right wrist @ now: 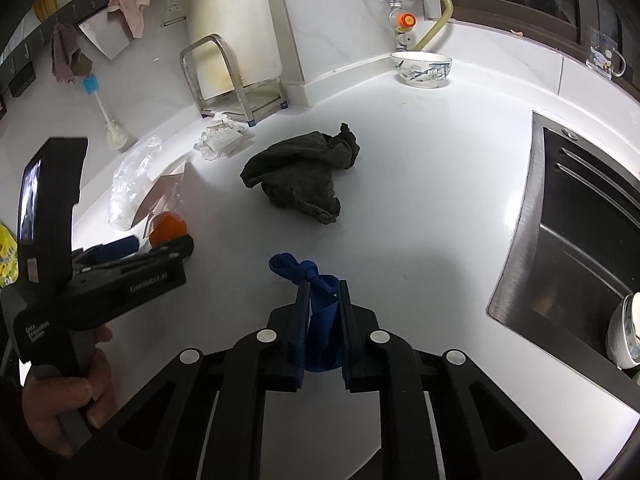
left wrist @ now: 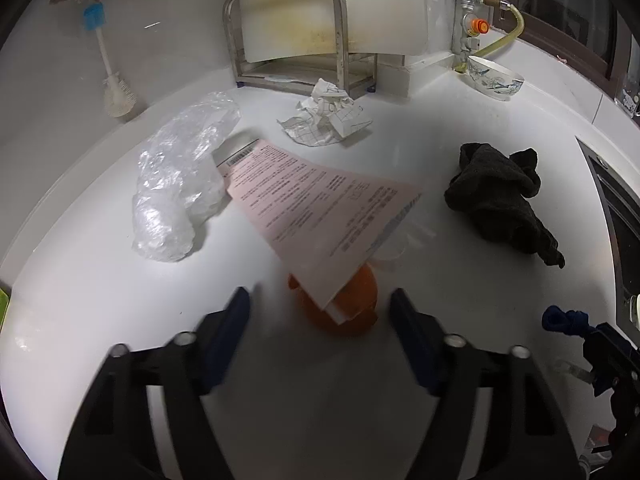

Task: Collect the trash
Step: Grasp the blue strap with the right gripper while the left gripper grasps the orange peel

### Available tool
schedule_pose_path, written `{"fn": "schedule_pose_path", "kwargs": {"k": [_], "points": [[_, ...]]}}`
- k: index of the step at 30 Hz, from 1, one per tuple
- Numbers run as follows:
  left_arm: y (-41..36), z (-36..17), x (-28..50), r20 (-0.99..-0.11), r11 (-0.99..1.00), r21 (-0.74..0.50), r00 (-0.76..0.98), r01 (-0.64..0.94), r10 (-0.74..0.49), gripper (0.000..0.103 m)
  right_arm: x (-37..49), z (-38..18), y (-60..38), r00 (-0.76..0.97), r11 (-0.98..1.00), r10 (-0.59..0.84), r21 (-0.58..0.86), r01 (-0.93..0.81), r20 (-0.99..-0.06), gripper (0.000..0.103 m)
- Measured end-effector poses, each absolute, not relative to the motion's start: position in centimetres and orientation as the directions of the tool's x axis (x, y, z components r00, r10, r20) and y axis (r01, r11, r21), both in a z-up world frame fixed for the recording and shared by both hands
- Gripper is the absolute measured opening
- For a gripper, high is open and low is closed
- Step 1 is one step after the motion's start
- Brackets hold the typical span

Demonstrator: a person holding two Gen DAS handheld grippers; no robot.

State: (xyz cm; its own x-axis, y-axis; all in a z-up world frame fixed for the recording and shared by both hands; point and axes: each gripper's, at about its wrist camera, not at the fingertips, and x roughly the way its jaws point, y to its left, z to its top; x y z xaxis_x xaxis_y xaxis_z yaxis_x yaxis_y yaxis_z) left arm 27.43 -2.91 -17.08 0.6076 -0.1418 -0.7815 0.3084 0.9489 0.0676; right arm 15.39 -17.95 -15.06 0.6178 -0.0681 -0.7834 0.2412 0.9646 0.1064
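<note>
Orange plastic cup serves as our landmark on the white desk: a pink printed sheet lies over it, a clear plastic bag beyond it to the left, crumpled grid paper farther back. Our left hand-held gripper hangs wide open just short of the cup. Our right hand-held gripper pinches a knotted blue bag. Next, we judge, comes closing on the sheet.
</note>
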Motion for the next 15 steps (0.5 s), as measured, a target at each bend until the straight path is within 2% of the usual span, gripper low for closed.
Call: {"fn": "schedule_pose_path", "kwargs": {"k": [1,3,6,15], "points": [[-2.9,-17.0,27.4,-0.782,0.948,0.055,0.604,0.313,-0.154,0.055,15.4,-15.1,-18.0,0.617,0.964,-0.067,0.109,0.242,-0.784,0.013],[-2.9,-17.0,27.3,-0.782,0.946,0.039,0.599,0.323,-0.172,0.038,15.4,-15.0,-18.0,0.616,0.963,-0.065,0.112,0.245,-0.785,0.013],[-2.7,-16.9,26.8,-0.783,0.942,0.033,0.594,0.334,-0.183,0.028,15.4,-15.0,-17.9,0.613,0.963,-0.059,0.117,0.244,-0.788,0.013],[-0.3,-16.2,24.1,-0.794,0.936,0.022,0.576,0.35,-0.196,0.026,14.6,-14.7,-16.4,0.6,0.967,-0.011,0.145,0.21,-0.8,0.013]]}}
